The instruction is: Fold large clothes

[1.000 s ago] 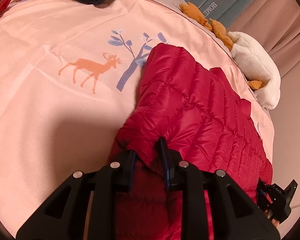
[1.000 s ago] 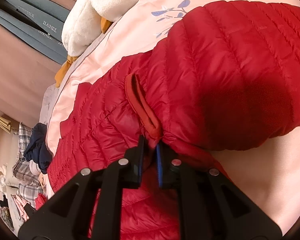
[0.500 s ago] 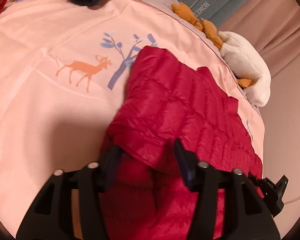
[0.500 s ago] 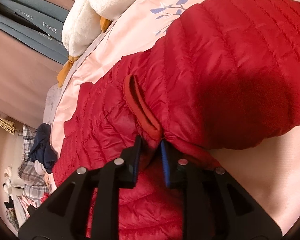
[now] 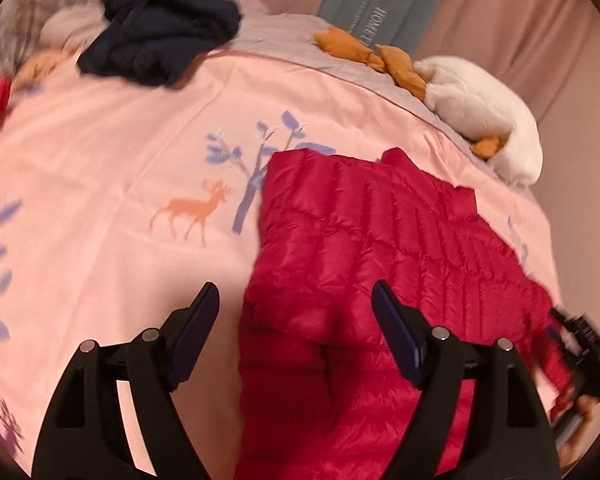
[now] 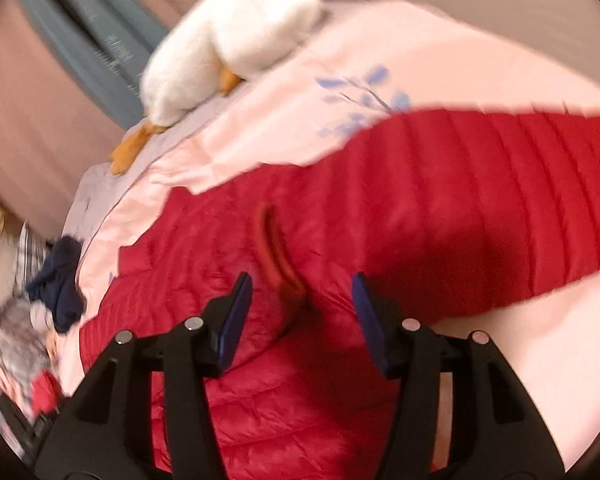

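the left gripper [image 5: 294, 308] has its jaws wide and opening further, the blue pads clear of any cloth; the folded edge of the red puffer jacket [image 5: 380, 248] lies in the gap beneath them at the lower centre of the frame, loose and not pinched. the right gripper [image 6: 302, 300] is likewise parting its jaws, and between them, not pressed, sits the jacket's collar loop [image 6: 278, 256], a darker red band curving up from the lower centre. both tools being spread over cloth that rests flat suggests a fold has just been laid down and let go, so the jacket keeps its shape on its own weight rather than being dragged. it lies on the pink bedcover [image 5: 100, 184], doubled over itself, running from the lower centre toward the right edge of the left view. the left view alone shows the deer print [image 5: 192, 212] at centre left, the dark navy garment [image 5: 160, 40] at the upper left, and the other gripper at the far right edge beside the jacket's rim. the right view alone shows the loop and the long quilted panel stretching to the upper right; it is blurred, so the lower left clutter is probably more laundry. the white plush toy [image 6: 236, 40] appears in both, at the top.
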Demonstrator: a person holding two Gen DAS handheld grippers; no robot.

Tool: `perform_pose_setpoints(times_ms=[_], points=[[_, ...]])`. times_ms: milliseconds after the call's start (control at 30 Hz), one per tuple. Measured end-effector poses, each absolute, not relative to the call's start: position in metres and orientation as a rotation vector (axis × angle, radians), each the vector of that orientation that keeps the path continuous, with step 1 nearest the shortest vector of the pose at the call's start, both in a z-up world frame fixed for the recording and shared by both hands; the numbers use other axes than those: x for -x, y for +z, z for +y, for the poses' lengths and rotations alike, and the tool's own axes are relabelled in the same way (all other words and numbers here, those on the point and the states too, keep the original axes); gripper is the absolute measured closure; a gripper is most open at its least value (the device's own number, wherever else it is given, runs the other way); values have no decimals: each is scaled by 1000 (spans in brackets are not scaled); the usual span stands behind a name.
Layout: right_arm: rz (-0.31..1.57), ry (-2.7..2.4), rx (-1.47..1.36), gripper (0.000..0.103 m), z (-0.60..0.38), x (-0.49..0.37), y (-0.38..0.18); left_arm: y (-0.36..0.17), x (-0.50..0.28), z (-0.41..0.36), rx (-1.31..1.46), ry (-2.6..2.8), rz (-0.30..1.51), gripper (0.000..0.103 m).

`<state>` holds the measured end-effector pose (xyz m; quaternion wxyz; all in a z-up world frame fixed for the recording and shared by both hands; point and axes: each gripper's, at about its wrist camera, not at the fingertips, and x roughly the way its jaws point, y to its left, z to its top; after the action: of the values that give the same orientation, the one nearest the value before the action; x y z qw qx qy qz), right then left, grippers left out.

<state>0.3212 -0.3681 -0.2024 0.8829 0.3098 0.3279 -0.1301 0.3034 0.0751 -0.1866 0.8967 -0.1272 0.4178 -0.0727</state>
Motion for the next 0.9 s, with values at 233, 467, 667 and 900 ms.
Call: perform_pose_setpoints(times_ms=[233, 467, 667, 900], points=[[711, -118, -416, 54, -319, -348, -194, -210, -323, 35, 99, -151, 917, 24], [852, -137, -356, 61, -312, -366, -238, -234, -329, 31, 59, -156, 987, 24], [859, -132, -388, 59, -313, -367, -241, -232, -331, 32, 83, -143, 999, 24], [741, -95, -486, 33, -329, -329, -205, -205, -305, 56, 230, -173, 952, 14]])
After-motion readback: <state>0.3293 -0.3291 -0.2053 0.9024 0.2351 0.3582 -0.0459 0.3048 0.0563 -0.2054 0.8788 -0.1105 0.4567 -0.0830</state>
